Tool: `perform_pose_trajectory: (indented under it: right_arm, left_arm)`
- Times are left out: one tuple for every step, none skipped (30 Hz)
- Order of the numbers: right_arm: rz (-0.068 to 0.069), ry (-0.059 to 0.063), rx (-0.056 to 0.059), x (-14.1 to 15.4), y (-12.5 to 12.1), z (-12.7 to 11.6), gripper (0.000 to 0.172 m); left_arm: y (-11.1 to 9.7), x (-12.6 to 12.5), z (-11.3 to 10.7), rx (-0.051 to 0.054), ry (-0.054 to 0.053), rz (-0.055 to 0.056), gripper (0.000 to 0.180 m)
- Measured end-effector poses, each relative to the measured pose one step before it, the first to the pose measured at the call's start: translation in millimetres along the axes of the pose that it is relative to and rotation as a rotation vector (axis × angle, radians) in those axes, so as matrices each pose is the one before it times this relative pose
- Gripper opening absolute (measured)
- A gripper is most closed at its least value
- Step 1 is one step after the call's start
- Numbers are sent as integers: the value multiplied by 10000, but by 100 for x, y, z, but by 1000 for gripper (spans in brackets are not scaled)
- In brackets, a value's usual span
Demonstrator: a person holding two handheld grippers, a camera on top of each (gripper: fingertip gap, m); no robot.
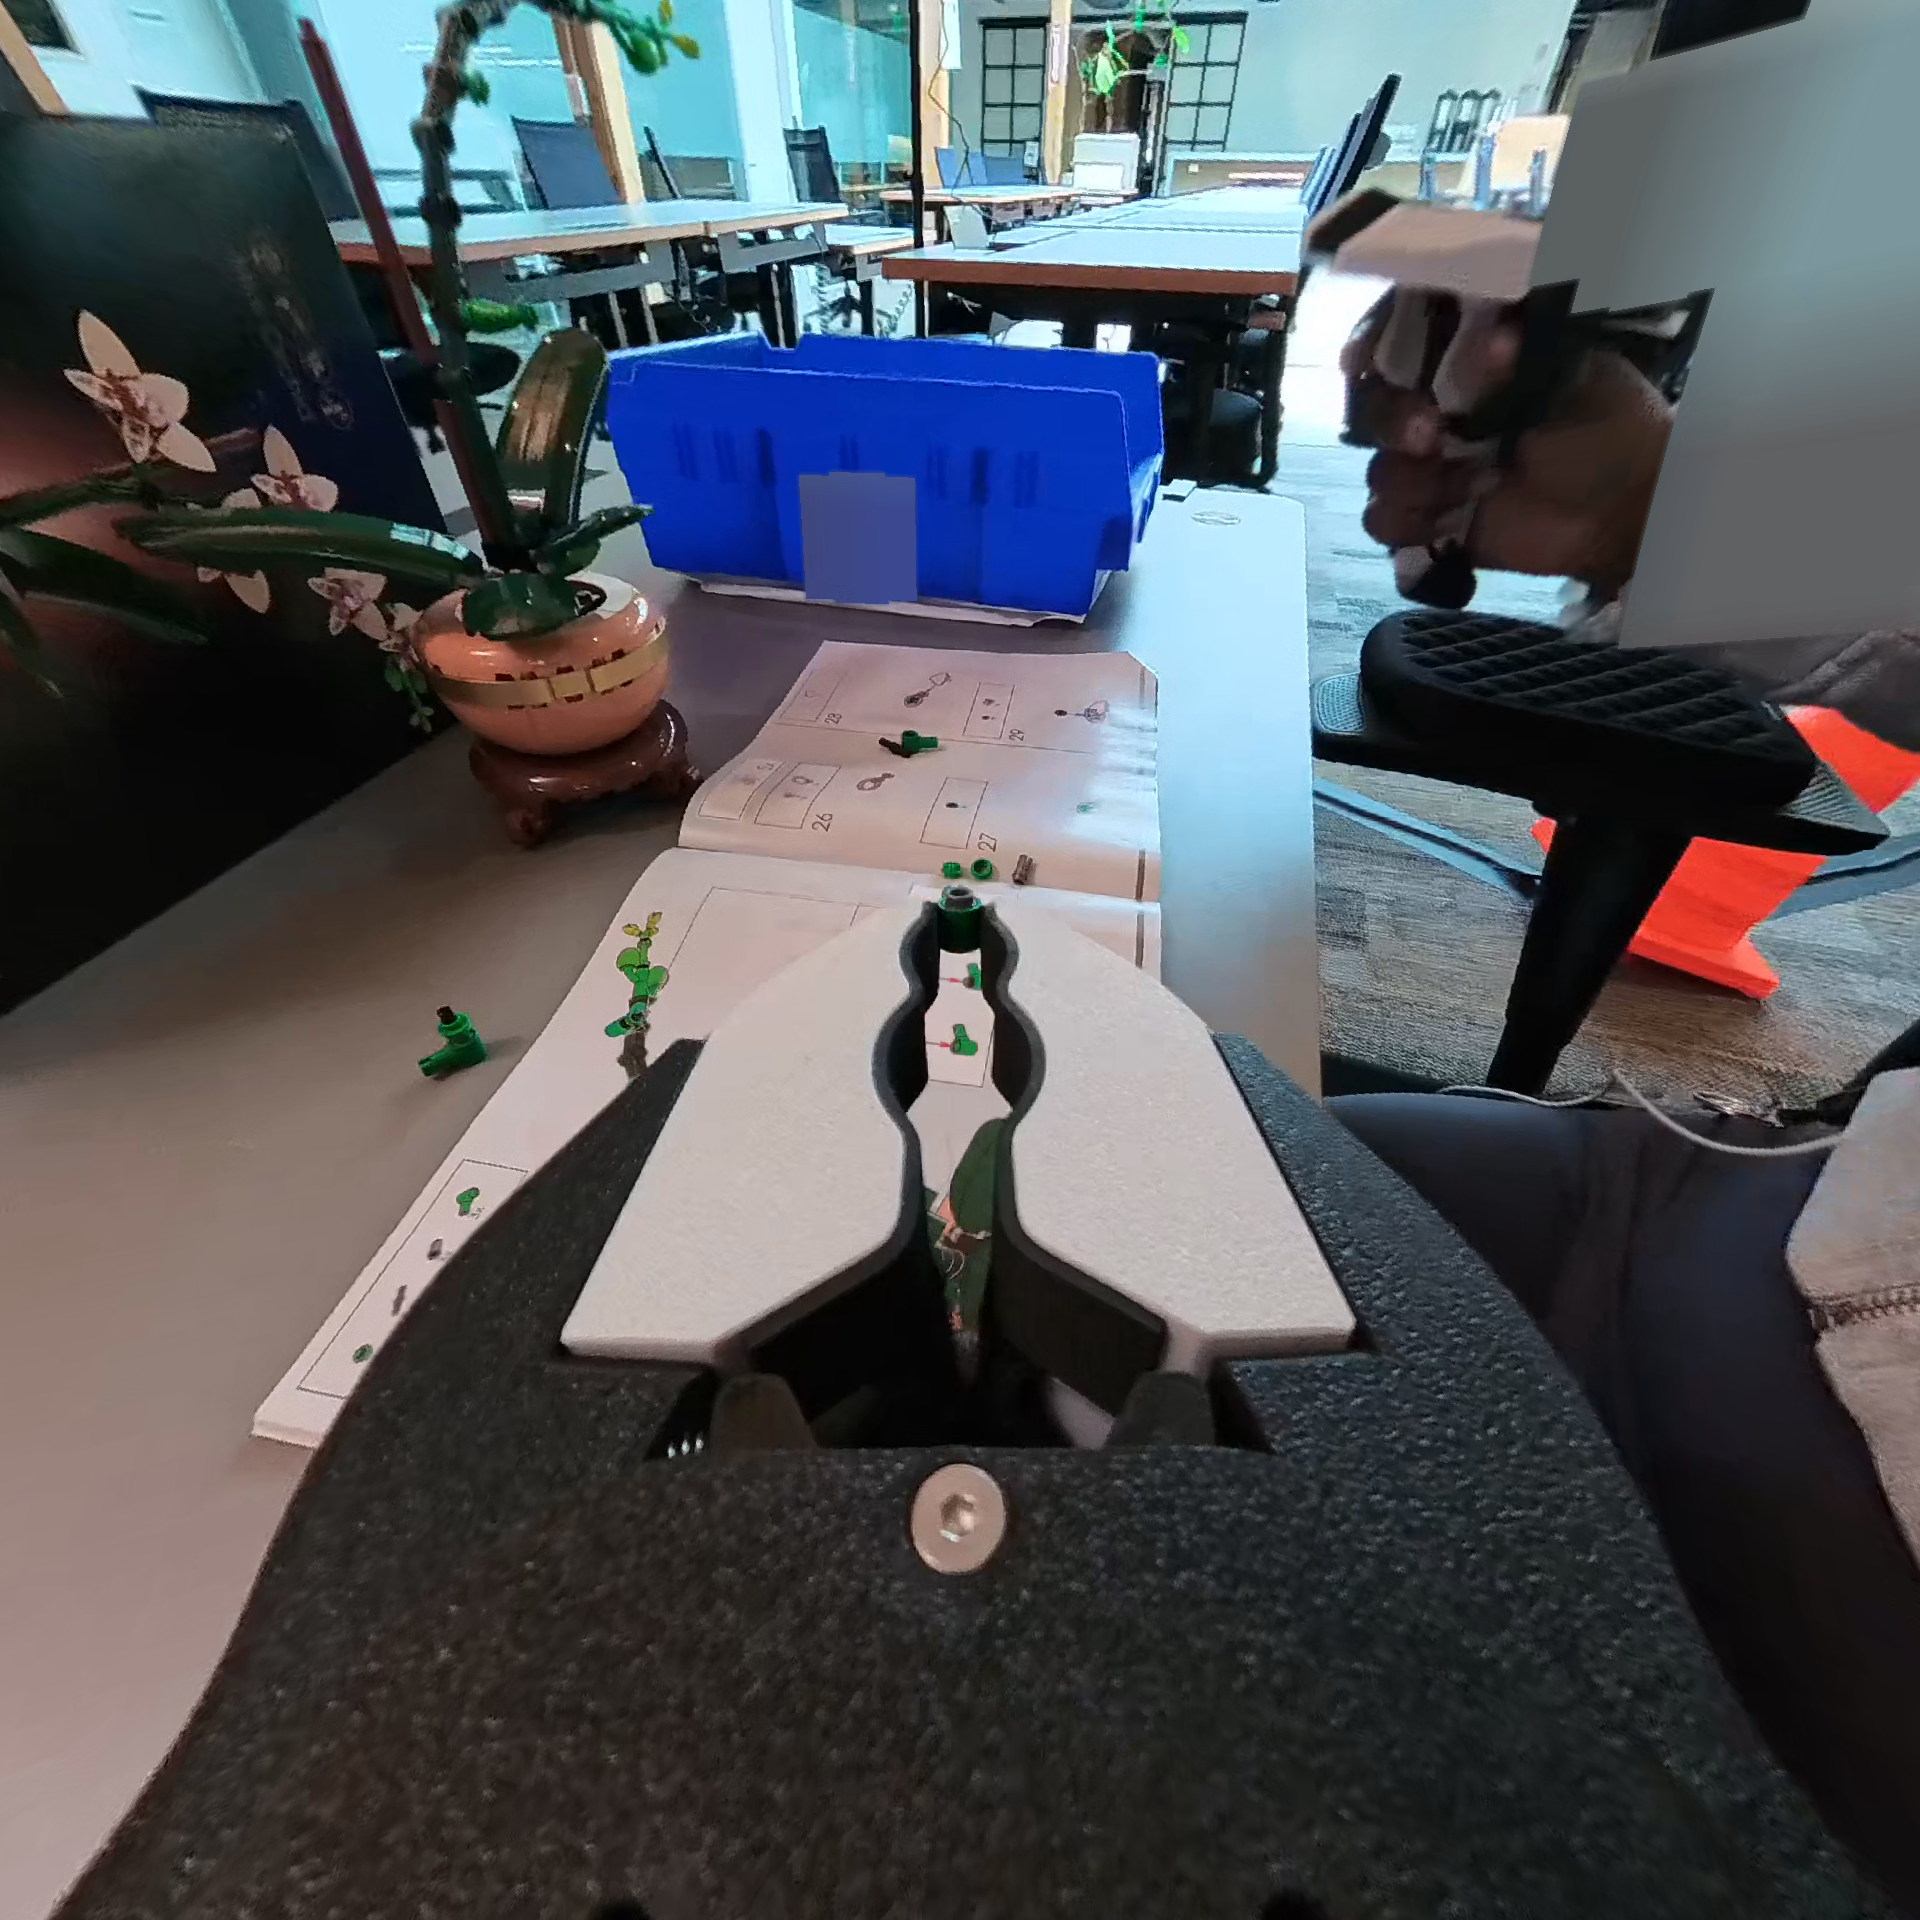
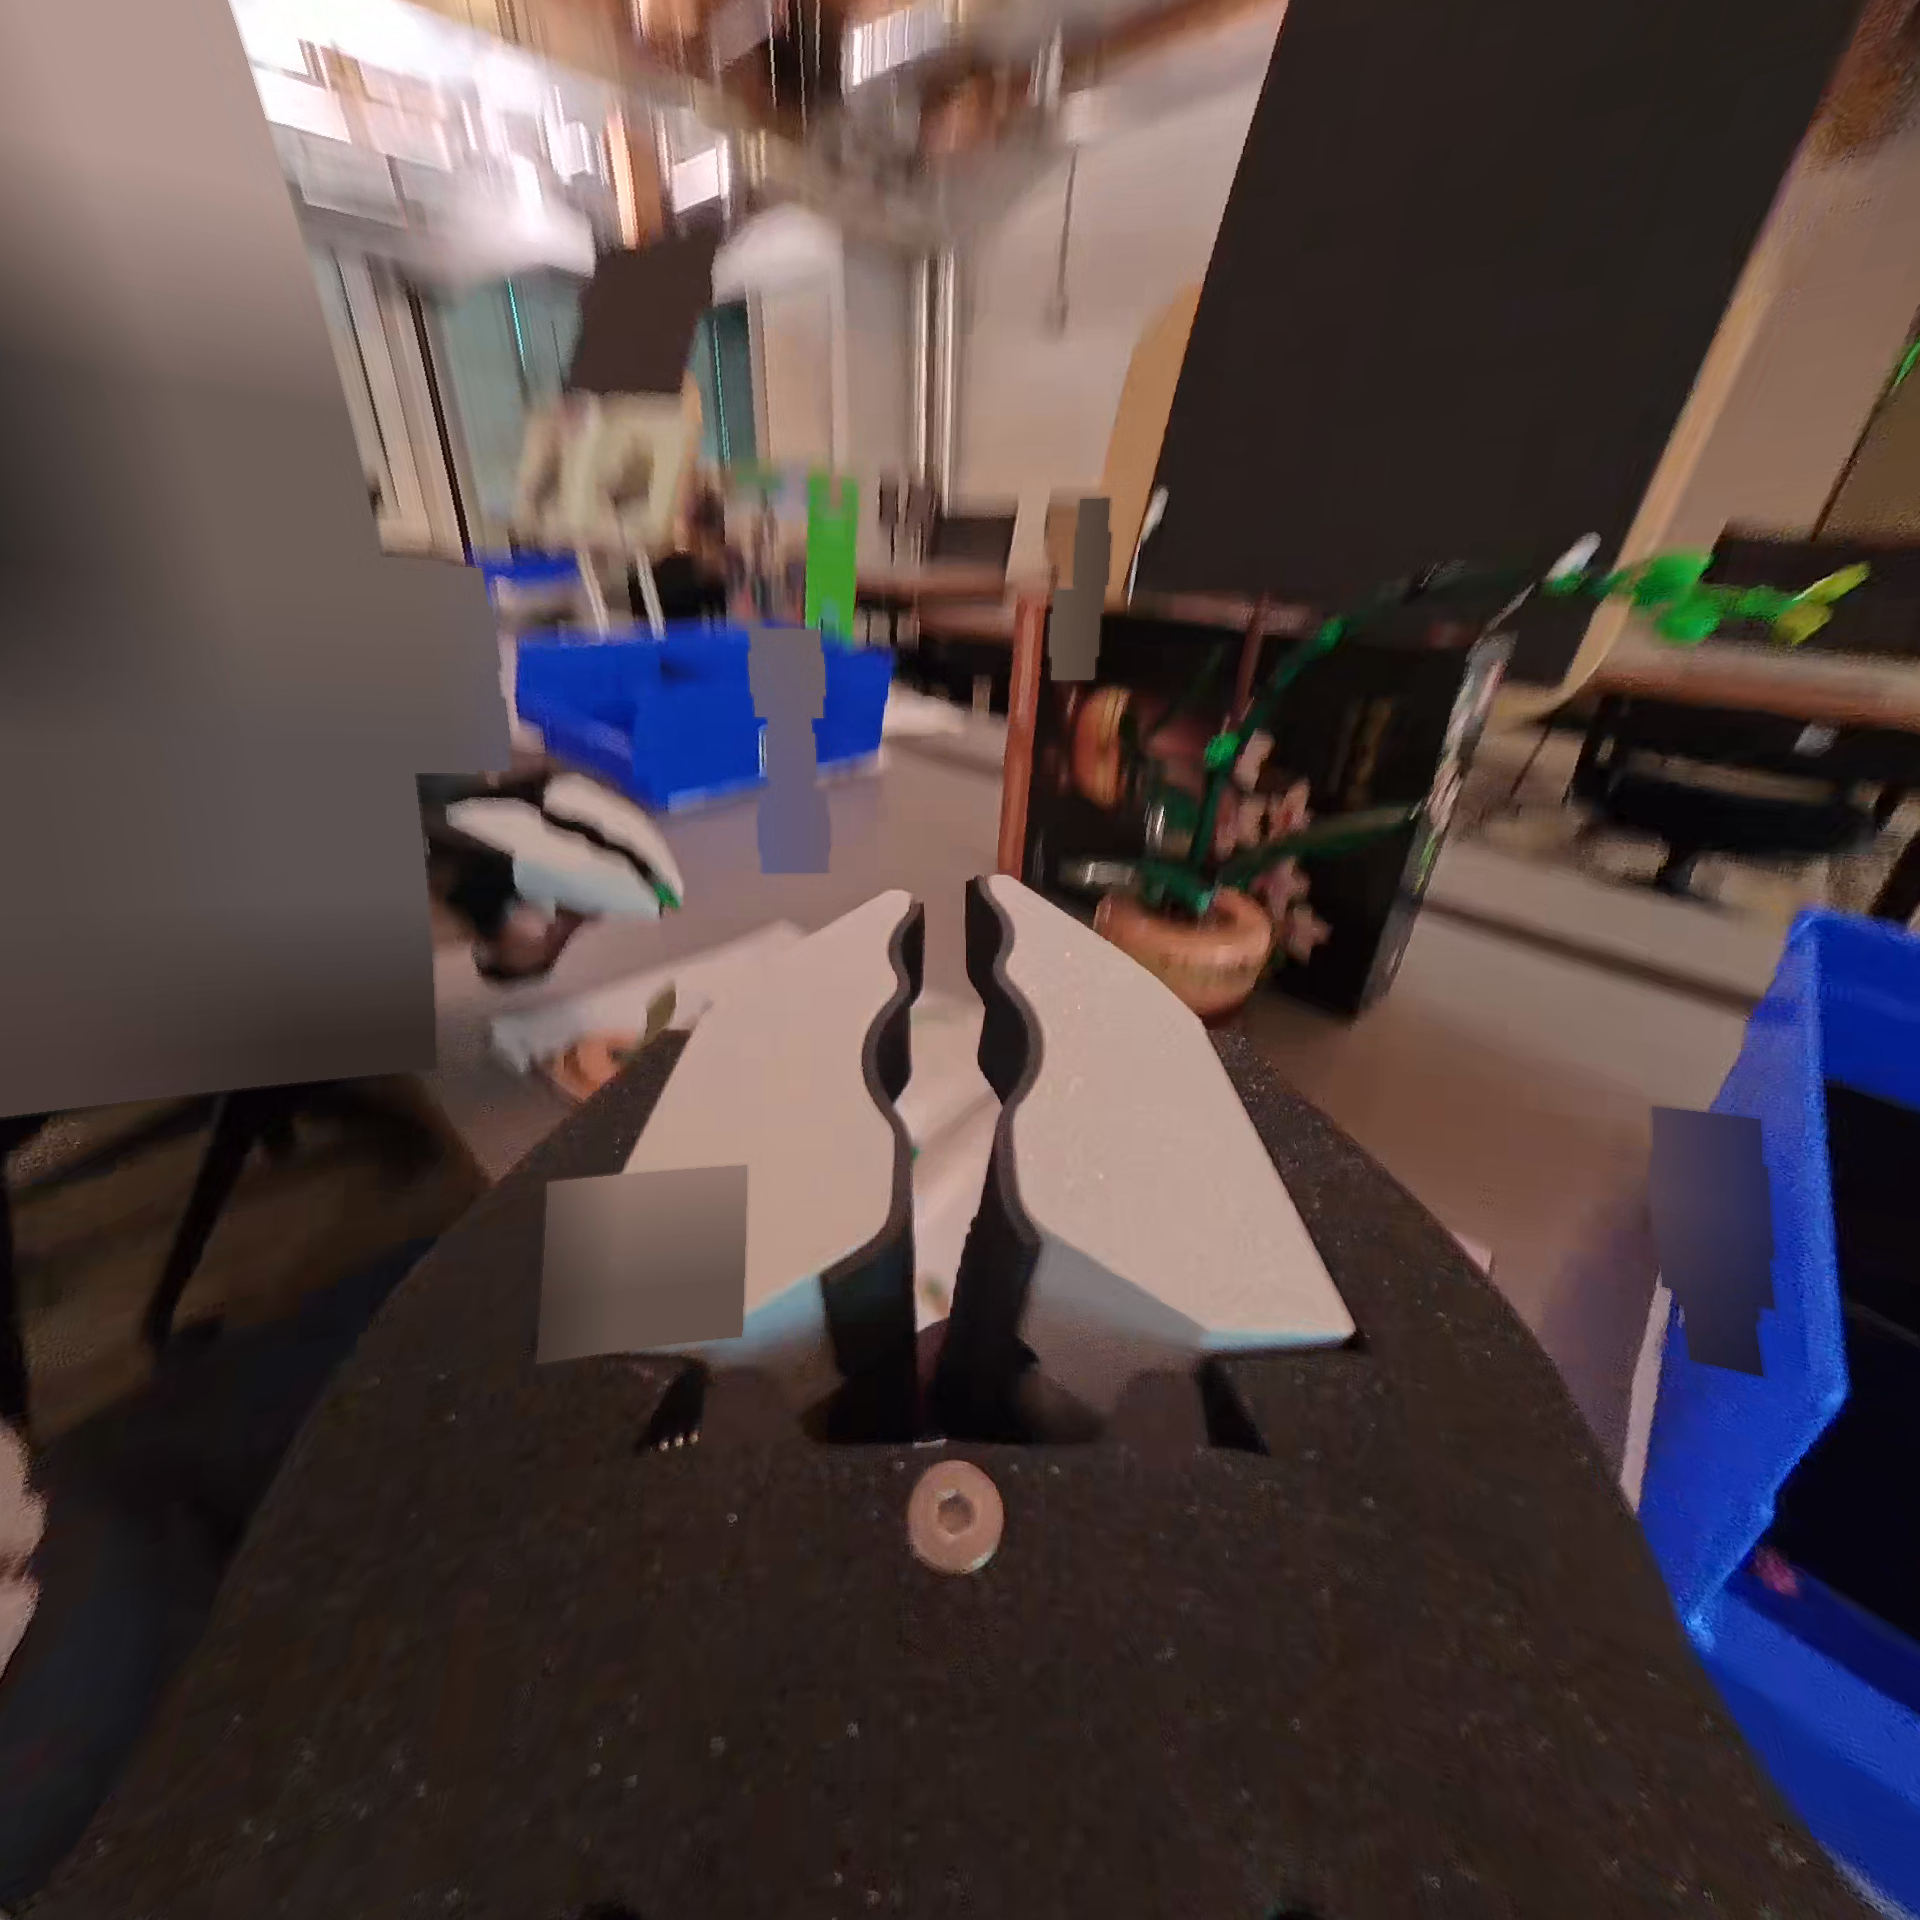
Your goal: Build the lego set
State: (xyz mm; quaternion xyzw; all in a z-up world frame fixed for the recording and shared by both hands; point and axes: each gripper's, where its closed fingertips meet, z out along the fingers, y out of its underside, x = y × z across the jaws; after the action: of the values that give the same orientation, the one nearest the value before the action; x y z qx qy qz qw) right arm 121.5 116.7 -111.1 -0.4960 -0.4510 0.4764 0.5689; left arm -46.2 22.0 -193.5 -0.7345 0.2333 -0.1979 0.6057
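Up front, the left tool (image 1: 959, 925) pinches one green cylindrical piece (image 1: 958, 928) over the open booklet (image 1: 935, 790). Two green studs (image 1: 967, 869) and one grey pin (image 1: 1023, 868) lie near the tabletop's right edge; the right tool (image 2: 943, 920) stands slightly parted, bare.

Your left gripper (image 1: 958, 928) pinches a small green peg (image 1: 958, 925) at its fingertips.
The peg is a short cylinder with a grey hollow top, upright above the open booklet (image 1: 1039, 769); your right gripper (image 2: 943, 914) stands slightly parted, holding nothing.
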Motion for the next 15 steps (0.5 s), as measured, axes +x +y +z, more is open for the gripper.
perform_pose_trajectory:
  right_arm:
    - [37,-159,1079,35,-1272,-627,7]
    - [-17,-461,1089,-573,-1371,-625,6]
    - [-27,-514,692,-803,-1005,-454,6]
    - [-160,-752,181,-1201,-451,-260,7]
    - [-219,-642,-334,-1064,92,-108,10]
    - [-298,-311,-438,-588,179,-100,13]
    - [-298,109,-45,27,-299,-187,16]
    - [-131,430,586,542,-893,-311,16]
    - [185,809,983,1175,-1042,-506,15]
    - [324,899,1072,1384,-802,-688,14]
    - [258,878,844,1432,-313,-822,12]
    - [231,998,459,1594,86,-891,11]
    - [160,793,371,1295,-287,-703,9]
    - [-240,577,75,1001,-503,-442,7]
    - [-794,724,-342,1193,-63,-337,8]
  left_arm:
    - [-142,69,-34,59,-60,12,6]
    - [-148,31,-37,81,-95,4,6]
    - [-149,-6,27,88,-90,8,6]
    - [-114,48,90,41,-23,11,6]
    - [-68,138,74,-21,36,62,6]
    - [0,164,66,-62,57,146,6]
    - [68,156,0,-62,36,159,6]
    - [93,59,61,-39,20,66,6]
    - [136,52,73,-40,48,-30,6]
    - [123,27,85,-30,47,-37,6]
    - [90,-69,25,-10,-18,-19,6]
    - [52,-127,-27,6,-51,-43,6]
    - [-32,-66,-49,29,-2,-49,6]
    - [-117,-33,-32,63,38,-24,6]
    - [-265,-54,-6,90,41,17,6]
